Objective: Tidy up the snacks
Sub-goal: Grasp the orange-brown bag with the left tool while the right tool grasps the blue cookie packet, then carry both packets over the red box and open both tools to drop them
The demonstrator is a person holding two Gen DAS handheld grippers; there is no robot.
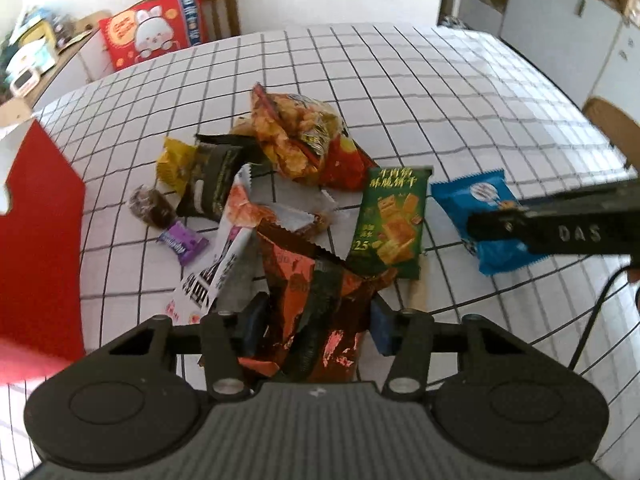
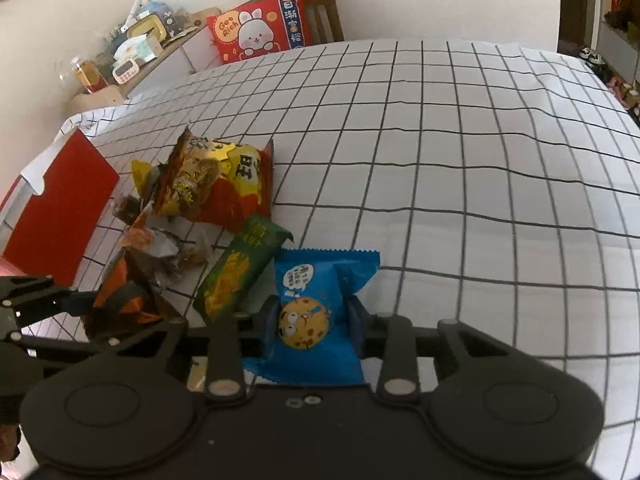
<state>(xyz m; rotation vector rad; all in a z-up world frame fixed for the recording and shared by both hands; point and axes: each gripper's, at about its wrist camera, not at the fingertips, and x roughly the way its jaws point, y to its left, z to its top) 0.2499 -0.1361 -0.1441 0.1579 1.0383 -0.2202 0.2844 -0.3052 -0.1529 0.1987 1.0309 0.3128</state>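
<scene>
Left wrist view: left gripper [image 1: 316,322] pinches crinkled copper-red foil snack packet [image 1: 316,300], near edge of pile; lift straight up, clear of neighbours.

Right wrist view: right gripper [image 2: 312,320] pinches blue cookie-print pouch [image 2: 316,312], right of pile; hold mid-body.

blue cookie packet [image 2: 316,316], green cracker packet [image 1: 390,220]
</scene>
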